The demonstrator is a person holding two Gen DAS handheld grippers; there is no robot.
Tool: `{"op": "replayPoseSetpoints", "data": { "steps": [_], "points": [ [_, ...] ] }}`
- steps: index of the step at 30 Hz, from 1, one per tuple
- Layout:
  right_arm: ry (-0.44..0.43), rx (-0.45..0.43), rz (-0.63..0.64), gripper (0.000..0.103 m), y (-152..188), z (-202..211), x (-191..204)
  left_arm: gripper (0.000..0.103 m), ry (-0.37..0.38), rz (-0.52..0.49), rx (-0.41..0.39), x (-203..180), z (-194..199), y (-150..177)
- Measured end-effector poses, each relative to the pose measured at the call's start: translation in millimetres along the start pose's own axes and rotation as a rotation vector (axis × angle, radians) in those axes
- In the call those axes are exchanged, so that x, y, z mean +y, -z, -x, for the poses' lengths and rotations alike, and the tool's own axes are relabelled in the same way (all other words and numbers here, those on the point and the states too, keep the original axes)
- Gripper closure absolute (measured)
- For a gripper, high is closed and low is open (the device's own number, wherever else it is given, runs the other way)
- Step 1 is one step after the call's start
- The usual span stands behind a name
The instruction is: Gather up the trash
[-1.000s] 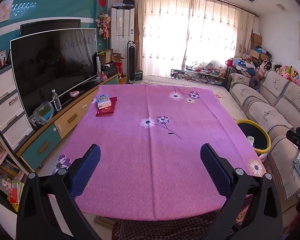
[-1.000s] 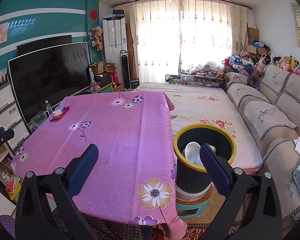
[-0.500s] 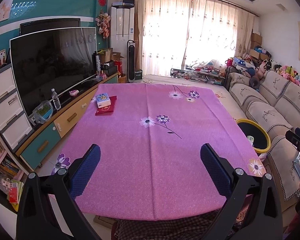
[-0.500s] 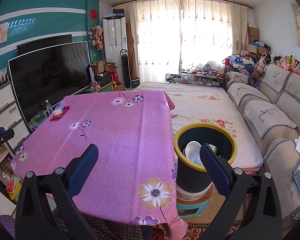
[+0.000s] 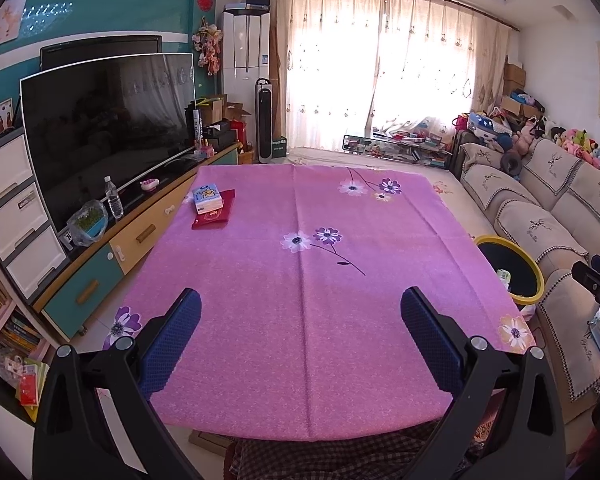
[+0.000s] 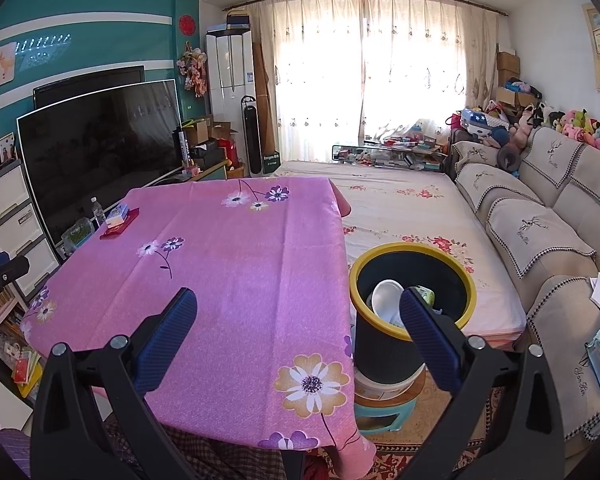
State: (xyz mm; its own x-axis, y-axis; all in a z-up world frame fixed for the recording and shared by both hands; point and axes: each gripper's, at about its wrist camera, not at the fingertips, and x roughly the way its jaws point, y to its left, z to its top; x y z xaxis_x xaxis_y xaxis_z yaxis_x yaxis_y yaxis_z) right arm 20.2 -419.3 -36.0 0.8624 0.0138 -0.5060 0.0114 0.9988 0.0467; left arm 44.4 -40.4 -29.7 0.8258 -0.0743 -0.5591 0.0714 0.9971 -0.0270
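Though half-hidden, cup [image 6: 386, 302] perhaps tilted.

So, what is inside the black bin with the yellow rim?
Inside the bin lie a white bowl-like container and a greenish item. The right gripper's finger and the bin wall hide anything deeper.

A teal wall with white stripes [image 5: 100, 4] backs a large black flat television [image 5: 108, 128] on a long low cabinet with teal and cream drawers [image 5: 112, 256]. Sheer cream curtains [image 5: 384, 80] glow with strong daylight (the window behind is washed out). A tall white air-conditioner tower [image 5: 246, 76] stands beside them, and a beige cushioned sofa [image 5: 540, 208] lines the opposite wall.
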Motion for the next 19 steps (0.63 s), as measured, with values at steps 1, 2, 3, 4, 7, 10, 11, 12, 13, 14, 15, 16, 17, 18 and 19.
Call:
{"op": "replayPoseSetpoints", "data": {
  "steps": [1, 2, 3, 4, 7, 10, 11, 12, 13, 14, 15, 16, 17, 18, 19],
  "points": [
    [0.000, 0.000, 0.000, 0.007, 0, 0, 0, 0.005, 0.000, 0.000, 0.003, 0, -1, 0],
    [0.000, 0.001, 0.000, 0.007, 0, 0, 0, 0.005, 0.001, 0.001, 0.007, 0, -2, 1],
    [0.000, 0.002, 0.000, 0.007, 0, 0, 0, 0.005, 0.002, 0.001, 0.009, 0, -3, 1],
    [0.000, 0.003, 0.001, 0.007, 0, 0, 0, 0.005, 0.005, 0.000, 0.009, 0, -4, 1],
    [-0.003, 0.008, 0.004, 0.007, 1, -2, 2, 0.005, 0.010, -0.028, -0.013, -3, -3, 3],
    [-0.003, 0.015, 0.008, 0.007, 1, -6, 3, 0.005, -0.020, -0.049, -0.040, -5, -2, 3],
    [-0.002, 0.019, 0.013, 0.007, 1, -8, 4, 0.005, -0.018, -0.047, -0.039, -5, -4, 2],
    [-0.002, 0.021, 0.019, 0.007, 0, -10, 5, 0.005, -0.019, -0.042, -0.029, -4, -7, 0],
    [-0.005, 0.025, 0.025, 0.007, -1, -13, 6, 0.005, -0.018, -0.034, -0.011, -1, -13, -2],
    [-0.011, 0.029, 0.029, 0.007, -3, -18, 7, 0.005, -0.009, -0.023, 0.009, 2, -21, -4],
    [-0.014, 0.034, 0.033, 0.007, -5, -23, 8, 0.005, 0.003, -0.013, 0.027, 6, -30, -7],
    [-0.016, 0.036, 0.037, 0.007, -8, -29, 10, 0.005, 0.006, -0.003, 0.043, 10, -41, -10],
    [-0.020, 0.037, 0.041, 0.007, -12, -37, 12, 0.005, 0.000, 0.009, 0.055, 16, -52, -14],
    [-0.029, 0.040, 0.047, 0.007, -17, -46, 15, 0.005, -0.010, 0.024, 0.063, 22, -66, -19],
    [-0.037, 0.053, 0.057, 0.007, -22, -59, 19, 0.005, -0.019, 0.041, 0.065, 29, -81, -24]
  ]
}}
